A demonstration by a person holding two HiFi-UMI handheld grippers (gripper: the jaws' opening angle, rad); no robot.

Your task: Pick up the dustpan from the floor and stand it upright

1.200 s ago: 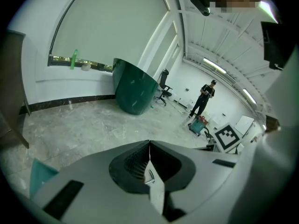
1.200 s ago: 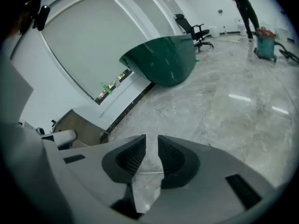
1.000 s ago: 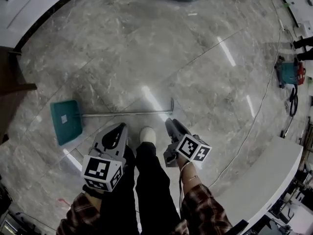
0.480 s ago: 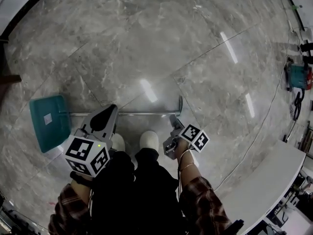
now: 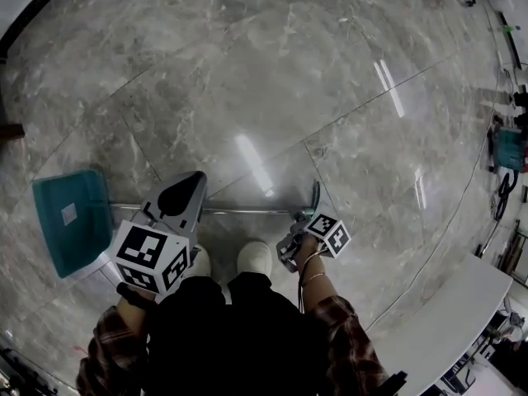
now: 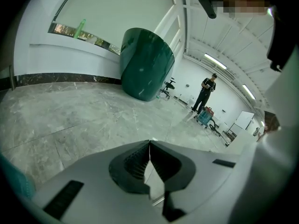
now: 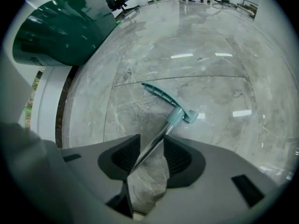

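Observation:
The teal dustpan [image 5: 70, 221] lies flat on the marble floor at the left. Its long metal handle [image 5: 247, 211] runs right to a teal grip [image 5: 315, 195]. My right gripper [image 5: 295, 221] points steeply down over the handle near that grip. In the right gripper view the jaws [image 7: 152, 136] are open, the metal rod [image 7: 156, 141] passes between them, and the teal grip [image 7: 163, 95] lies just beyond. My left gripper [image 5: 196, 180] hangs above the rod closer to the pan. Its jaw tips [image 6: 149, 143] meet, with nothing held.
A large dark green container [image 6: 145, 62] stands by the curved white wall. A person [image 6: 205, 93] stands far off beside a teal vacuum [image 6: 204, 117]. A white counter [image 5: 450, 304] curves at the lower right. My white shoes [image 5: 256, 256] are just behind the handle.
Both grippers have sunk toward the floor. The right one has tipped downward and come over the handle's end, so the rod is now between its jaws.

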